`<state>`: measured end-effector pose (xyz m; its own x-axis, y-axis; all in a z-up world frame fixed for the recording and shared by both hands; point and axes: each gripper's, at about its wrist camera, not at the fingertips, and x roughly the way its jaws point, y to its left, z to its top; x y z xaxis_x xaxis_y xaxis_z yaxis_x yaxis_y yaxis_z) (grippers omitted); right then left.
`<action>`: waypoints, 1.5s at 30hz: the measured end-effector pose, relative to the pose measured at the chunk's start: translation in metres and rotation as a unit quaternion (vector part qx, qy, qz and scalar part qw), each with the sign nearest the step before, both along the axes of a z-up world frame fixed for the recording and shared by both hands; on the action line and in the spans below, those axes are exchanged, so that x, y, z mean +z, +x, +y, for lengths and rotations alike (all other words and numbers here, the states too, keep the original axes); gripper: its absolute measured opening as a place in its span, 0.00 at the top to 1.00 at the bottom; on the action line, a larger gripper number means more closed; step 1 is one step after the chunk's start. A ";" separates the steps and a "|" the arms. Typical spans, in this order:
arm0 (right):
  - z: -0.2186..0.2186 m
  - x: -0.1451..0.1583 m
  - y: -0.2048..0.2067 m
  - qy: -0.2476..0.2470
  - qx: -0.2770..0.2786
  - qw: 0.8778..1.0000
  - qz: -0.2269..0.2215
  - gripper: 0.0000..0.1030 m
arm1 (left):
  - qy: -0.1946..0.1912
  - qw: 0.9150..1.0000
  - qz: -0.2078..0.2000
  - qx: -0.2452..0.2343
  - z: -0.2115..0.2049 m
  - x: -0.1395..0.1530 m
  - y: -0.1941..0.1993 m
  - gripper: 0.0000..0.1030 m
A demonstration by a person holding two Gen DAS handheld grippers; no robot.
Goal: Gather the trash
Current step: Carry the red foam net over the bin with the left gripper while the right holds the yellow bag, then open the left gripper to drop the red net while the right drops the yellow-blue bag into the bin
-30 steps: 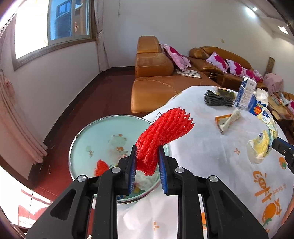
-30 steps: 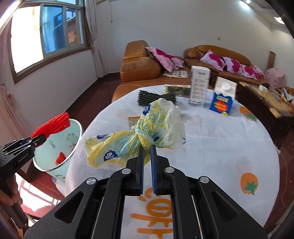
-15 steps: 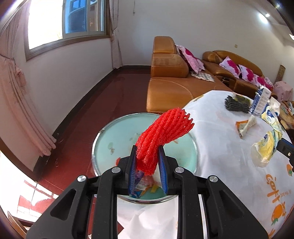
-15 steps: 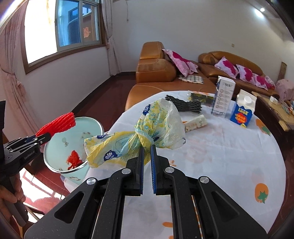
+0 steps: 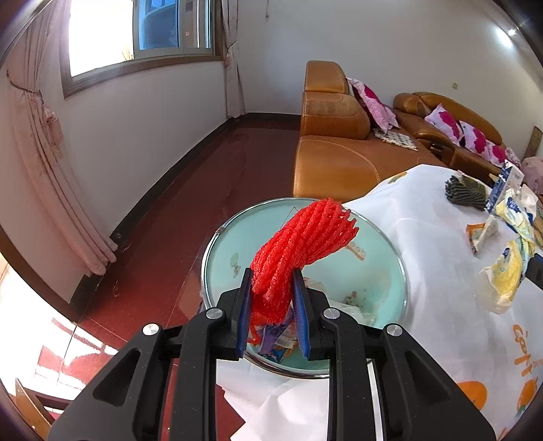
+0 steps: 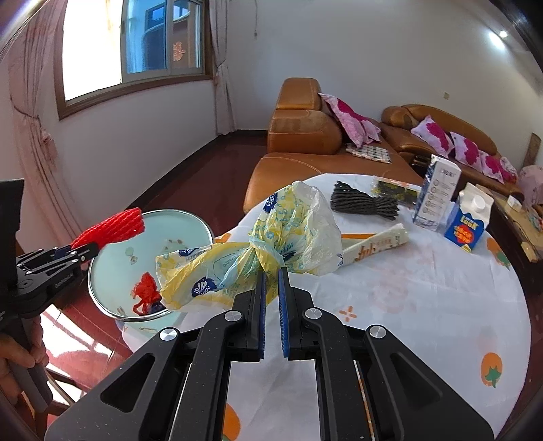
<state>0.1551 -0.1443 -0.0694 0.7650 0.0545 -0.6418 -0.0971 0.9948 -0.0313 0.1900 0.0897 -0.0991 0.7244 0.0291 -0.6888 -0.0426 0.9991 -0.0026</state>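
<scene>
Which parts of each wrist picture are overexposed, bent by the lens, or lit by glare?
Left wrist view: the window is blown out white, sun glare washes the red floor at lower left, and the walls bow with fisheye distortion. Right wrist view: the window is also overexposed, a ceiling light flares, and the round white-clothed table curves strongly.

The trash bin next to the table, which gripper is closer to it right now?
Left. The left gripper holds the red foam net directly above the trash bin. The right gripper, pinching the yellow plastic bag, sits over the table beside it.
</scene>
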 end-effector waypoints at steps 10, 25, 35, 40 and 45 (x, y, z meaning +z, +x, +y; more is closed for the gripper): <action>0.013 -0.010 0.015 -0.010 0.015 1.000 0.008 0.92 | 0.000 1.000 0.016 0.010 0.007 -0.012 0.012 0.78; 0.024 -0.020 0.032 -0.005 0.027 0.999 0.018 0.92 | 0.009 0.999 0.039 0.013 0.008 -0.031 0.035 0.78; 0.026 -0.027 0.039 -0.005 0.027 0.999 0.027 0.92 | 0.016 0.998 0.057 0.013 0.005 -0.045 0.053 0.74; 0.028 -0.029 0.043 -0.006 0.028 0.999 0.029 0.92 | 0.018 0.997 0.064 0.024 0.008 -0.049 0.059 0.58; 0.030 -0.031 0.047 -0.008 0.032 0.999 0.029 0.92 | 0.014 0.998 0.060 0.026 0.012 -0.046 0.056 0.48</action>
<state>0.2025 -0.1140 -0.0999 0.7218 0.0918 -0.6860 -0.1629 0.9858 -0.0395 0.2462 0.1012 -0.1450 0.6344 0.0857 -0.7683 -0.0929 0.9951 0.0343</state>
